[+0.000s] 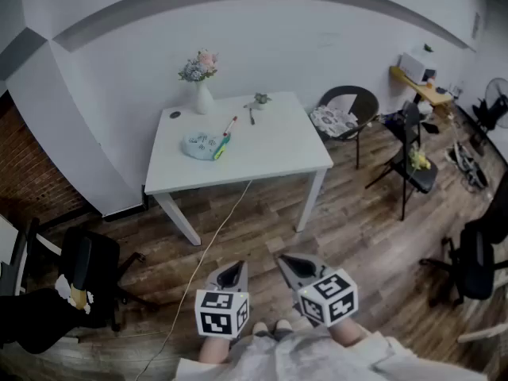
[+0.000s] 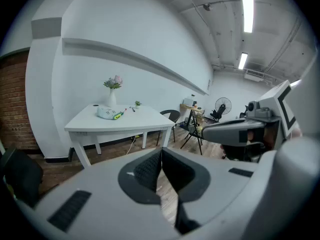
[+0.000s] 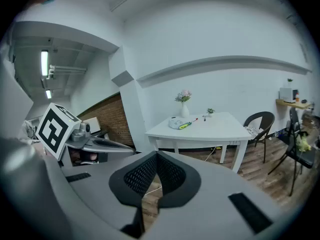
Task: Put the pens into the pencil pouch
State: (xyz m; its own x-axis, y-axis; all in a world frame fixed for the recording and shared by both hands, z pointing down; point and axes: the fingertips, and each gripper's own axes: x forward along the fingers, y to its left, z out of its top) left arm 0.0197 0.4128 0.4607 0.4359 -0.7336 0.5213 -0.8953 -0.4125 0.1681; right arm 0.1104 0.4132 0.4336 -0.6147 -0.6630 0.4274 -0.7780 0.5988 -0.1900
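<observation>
Open wooden floor (image 1: 262, 228) lies between the person and the white table (image 1: 278, 153), whose front edge is free. Left gripper (image 1: 230, 275) and right gripper (image 1: 295, 267) hang low, jaws together, empty. The pencil pouch (image 1: 202, 144) lies on the tabletop's left half, pens (image 1: 222, 145) just beside it.

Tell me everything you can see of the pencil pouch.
The pencil pouch is pale blue-green with small darker markings, soft and lumpy like fabric. It lies on the left half of the white table, near the vase. A green and yellow pen lies against its right end. Whether it is open cannot be told.
</observation>
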